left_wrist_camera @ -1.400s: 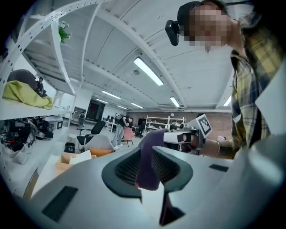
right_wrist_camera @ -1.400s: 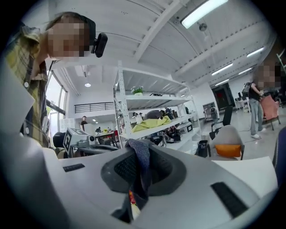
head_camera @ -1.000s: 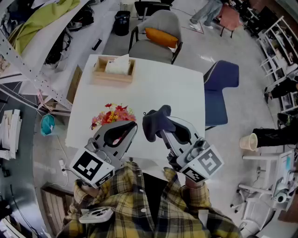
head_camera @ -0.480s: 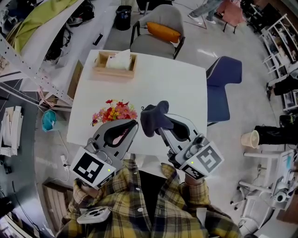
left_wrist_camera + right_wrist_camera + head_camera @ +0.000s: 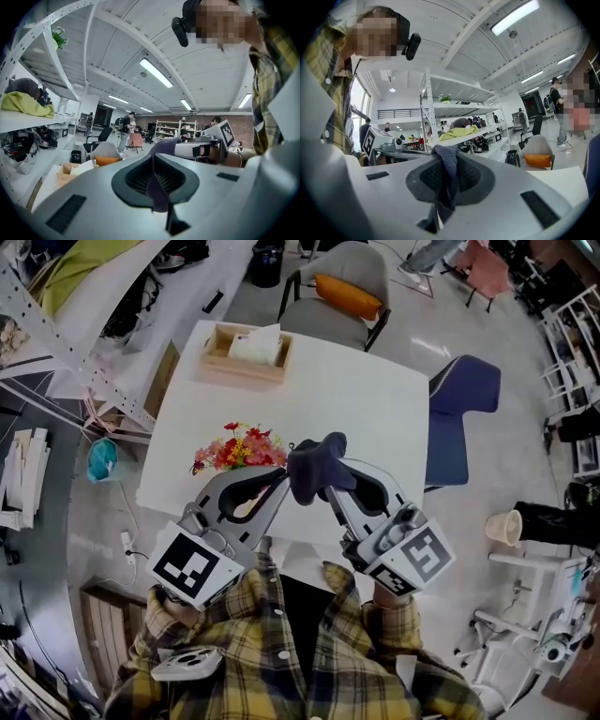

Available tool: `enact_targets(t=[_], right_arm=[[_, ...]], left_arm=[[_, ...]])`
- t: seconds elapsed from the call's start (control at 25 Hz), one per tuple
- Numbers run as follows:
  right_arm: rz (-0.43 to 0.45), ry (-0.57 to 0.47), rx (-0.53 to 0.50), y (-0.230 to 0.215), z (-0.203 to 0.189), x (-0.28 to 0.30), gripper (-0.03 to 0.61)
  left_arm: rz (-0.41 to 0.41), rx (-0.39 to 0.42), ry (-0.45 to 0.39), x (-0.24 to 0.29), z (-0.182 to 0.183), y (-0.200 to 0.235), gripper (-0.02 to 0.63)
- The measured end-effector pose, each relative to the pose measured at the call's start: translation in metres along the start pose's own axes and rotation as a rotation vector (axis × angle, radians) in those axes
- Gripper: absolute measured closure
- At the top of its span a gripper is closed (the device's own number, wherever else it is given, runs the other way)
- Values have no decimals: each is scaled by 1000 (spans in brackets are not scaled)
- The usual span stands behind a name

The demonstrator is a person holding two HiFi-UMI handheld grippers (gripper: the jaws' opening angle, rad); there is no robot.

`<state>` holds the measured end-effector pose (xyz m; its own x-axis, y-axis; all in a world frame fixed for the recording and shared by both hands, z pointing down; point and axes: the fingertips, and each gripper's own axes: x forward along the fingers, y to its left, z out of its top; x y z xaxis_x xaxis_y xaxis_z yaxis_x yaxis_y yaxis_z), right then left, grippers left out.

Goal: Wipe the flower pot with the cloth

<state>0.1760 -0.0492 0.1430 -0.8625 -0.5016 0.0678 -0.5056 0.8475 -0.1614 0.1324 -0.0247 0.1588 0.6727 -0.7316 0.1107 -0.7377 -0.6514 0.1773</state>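
Well, the wiping looks not yet begun. The left gripper (image 5: 280,483) and the right gripper (image 5: 325,491) are both clamped on the dark cloth (image 5: 314,465), bunched between them over the white table (image 5: 375,409). The flower pot (image 5: 240,448), only its blooms showing, stands just beside the cloth, seemingly unwiped.
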Motion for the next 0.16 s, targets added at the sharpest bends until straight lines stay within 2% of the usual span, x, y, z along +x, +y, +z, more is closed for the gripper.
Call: enact_targets(t=[0.16], right_arm=[[5, -3, -4, -2, 1, 2, 561]], left_arm=[[23, -16, -8, 2, 1, 3, 591]])
